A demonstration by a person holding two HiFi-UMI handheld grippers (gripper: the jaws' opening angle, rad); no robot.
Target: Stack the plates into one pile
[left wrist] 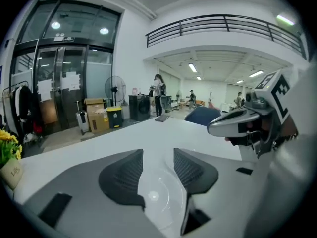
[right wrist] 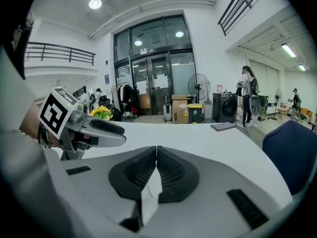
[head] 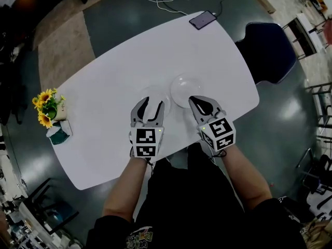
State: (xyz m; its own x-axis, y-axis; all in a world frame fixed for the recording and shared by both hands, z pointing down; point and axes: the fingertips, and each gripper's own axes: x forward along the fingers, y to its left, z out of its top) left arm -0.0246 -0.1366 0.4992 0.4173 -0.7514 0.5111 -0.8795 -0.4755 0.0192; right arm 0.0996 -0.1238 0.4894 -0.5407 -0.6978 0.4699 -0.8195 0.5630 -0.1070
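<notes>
Standing at the table's (head: 104,134) near long edge, we hold one tool in each hand, both reaching in over the white top.

- Left gripper (head: 153,104): jaws well apart, nothing pinched. In the left gripper view its pads (left wrist: 126,175) stand clear on either side of the left plate (left wrist: 161,195), which lies below the gap.
- Right gripper (head: 193,99): jaws drawn together on the near rim of the right plate (head: 185,88). The right gripper view shows a thin white edge (right wrist: 150,197) clamped between the pads.
- Both plates are pale, almost lost against the table top. The left plate (head: 154,93) sits near the table's middle and the right plate just beside it. We cannot tell whether the rims overlap, or whether the right plate rests on the surface.
- Sunflowers (head: 46,107) stand at the table's left end.
- Phone (head: 202,19) lies at the table's far corner.
- Blue chair (head: 267,51) stands beyond the table's right end.
</notes>
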